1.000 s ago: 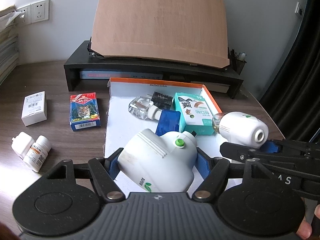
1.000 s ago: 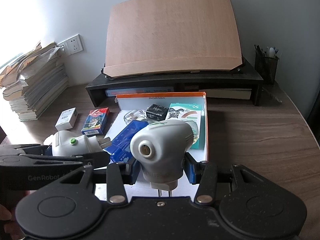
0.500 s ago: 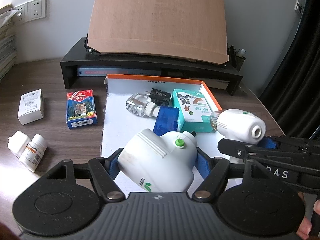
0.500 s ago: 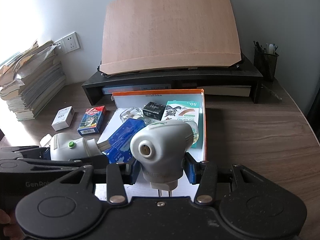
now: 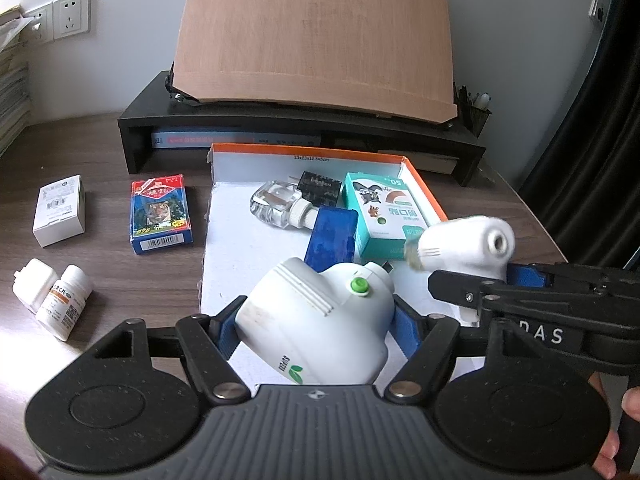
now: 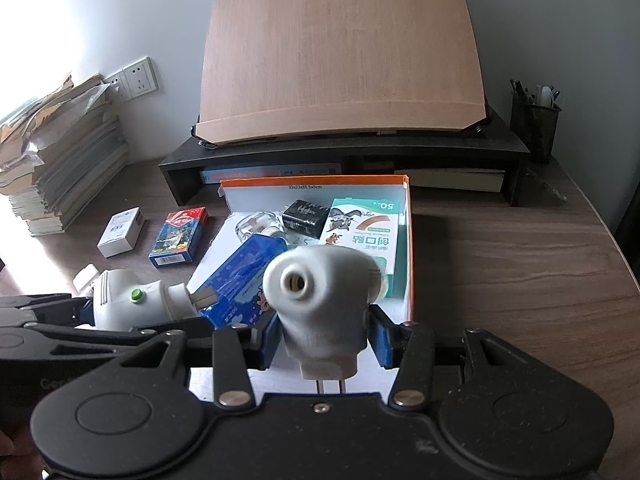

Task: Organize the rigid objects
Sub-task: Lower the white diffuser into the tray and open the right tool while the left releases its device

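My left gripper (image 5: pixel 316 320) is shut on a white plug-in vaporizer with a green button (image 5: pixel 320 320), over the front of the orange-rimmed box (image 5: pixel 424 184). To its right, my right gripper (image 6: pixel 324 336) is shut on a second white vaporizer (image 6: pixel 320 296), prongs pointing down. This one looks blurred. Inside the box lie a clear bottle (image 5: pixel 276 204), a black packet (image 5: pixel 320 186), a teal plaster box (image 5: pixel 380 212) and a blue pack (image 5: pixel 332 236). The right wrist view shows the left gripper (image 6: pixel 80 308) and the green-button vaporizer (image 6: pixel 132 300) at the left.
On the desk left of the box are a blue card box (image 5: pixel 160 212), a white carton (image 5: pixel 60 210), a pill bottle (image 5: pixel 64 308) and a small white container (image 5: pixel 32 284). Behind stand a black riser (image 6: pixel 344 152) with a wooden board, stacked books (image 6: pixel 60 160) and a pen cup (image 6: pixel 534 124).
The vaporizer in my right gripper has tipped, its round hole now sitting higher between the pads. The left gripper and its vaporizer have stayed put.
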A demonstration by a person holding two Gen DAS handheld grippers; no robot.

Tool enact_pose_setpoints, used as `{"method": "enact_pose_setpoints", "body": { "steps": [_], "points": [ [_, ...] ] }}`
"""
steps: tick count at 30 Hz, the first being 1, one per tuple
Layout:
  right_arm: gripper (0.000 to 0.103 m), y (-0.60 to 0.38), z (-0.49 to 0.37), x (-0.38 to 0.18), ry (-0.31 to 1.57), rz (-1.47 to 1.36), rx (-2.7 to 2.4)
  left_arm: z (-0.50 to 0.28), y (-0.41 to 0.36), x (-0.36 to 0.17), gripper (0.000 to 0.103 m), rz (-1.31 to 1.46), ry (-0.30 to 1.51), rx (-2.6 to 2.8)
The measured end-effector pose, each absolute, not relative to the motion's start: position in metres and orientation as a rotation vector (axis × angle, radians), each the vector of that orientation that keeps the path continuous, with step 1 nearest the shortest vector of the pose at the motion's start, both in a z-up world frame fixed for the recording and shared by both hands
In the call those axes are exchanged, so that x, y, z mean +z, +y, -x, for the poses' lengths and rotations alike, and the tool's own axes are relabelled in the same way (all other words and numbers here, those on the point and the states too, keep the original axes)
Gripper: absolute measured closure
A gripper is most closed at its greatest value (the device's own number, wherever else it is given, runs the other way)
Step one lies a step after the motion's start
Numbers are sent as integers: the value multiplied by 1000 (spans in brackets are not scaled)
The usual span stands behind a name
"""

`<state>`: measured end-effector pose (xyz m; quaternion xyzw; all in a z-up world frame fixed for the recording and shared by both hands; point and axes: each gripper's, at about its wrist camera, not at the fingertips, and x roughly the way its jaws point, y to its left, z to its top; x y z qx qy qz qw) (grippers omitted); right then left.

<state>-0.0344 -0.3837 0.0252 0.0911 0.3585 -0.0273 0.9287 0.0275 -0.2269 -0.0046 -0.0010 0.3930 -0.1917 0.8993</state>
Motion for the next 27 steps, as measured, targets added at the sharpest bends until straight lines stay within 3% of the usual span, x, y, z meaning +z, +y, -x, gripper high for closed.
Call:
{"method": "enact_pose_setpoints", "body": {
  "steps": [12,20,27],
  "points": [
    [46,-387,39,33,691,-187,-62,-23,-230,-7,29,-4,822,-414],
    [35,-387,54,43,653,-188,-86,-15,-237,-5,31,4,818,-490],
    [33,-383,63,50,631,-181,-98,-9,-235,0,25,9,789,-505]
  ]
}}
